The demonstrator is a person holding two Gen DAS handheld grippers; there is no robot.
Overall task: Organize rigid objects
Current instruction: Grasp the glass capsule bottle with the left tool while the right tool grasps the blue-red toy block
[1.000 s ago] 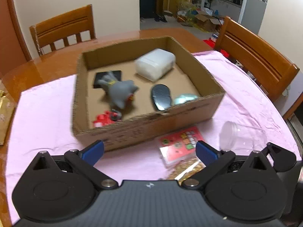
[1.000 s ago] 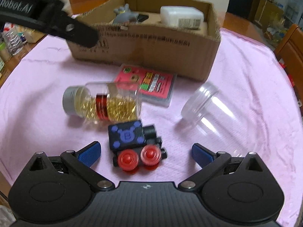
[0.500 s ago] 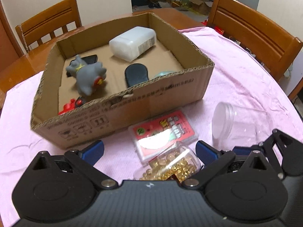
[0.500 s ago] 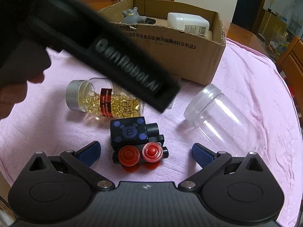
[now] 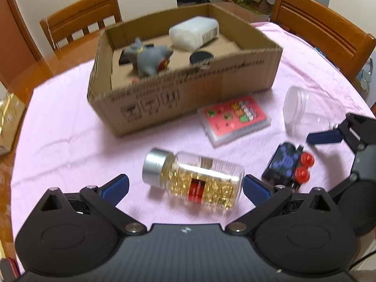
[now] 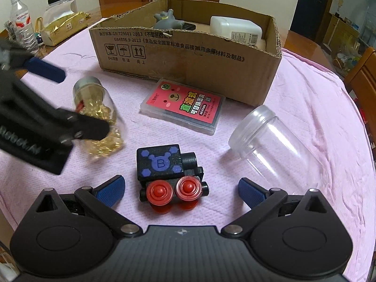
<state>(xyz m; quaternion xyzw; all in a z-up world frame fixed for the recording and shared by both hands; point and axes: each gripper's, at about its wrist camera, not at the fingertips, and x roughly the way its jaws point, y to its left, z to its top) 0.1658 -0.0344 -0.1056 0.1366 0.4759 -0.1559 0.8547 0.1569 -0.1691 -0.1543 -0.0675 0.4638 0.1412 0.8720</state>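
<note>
A capsule bottle [image 5: 195, 181] with a silver cap lies on its side on the pink cloth, between the blue fingertips of my open left gripper [image 5: 185, 185]. It also shows in the right wrist view [image 6: 98, 108], partly behind the left gripper. A black toy train [image 6: 169, 171] with red wheels sits between the fingertips of my open right gripper [image 6: 181, 189]; it also shows in the left wrist view [image 5: 285, 164]. A pink card case [image 6: 183, 105] and a clear empty jar [image 6: 275, 141] lie in front of the cardboard box [image 6: 188, 56].
The box holds a grey toy animal [image 5: 148, 56], a white bottle [image 5: 195, 33] and a black oval item [image 5: 201, 57]. Wooden chairs [image 5: 322, 30] stand behind the table. A water bottle [image 6: 22, 23] and a gold bag [image 6: 63, 27] sit at the far left.
My left gripper has pulled back from the box and come down around the capsule bottle. My right gripper has stayed open around the toy train.
</note>
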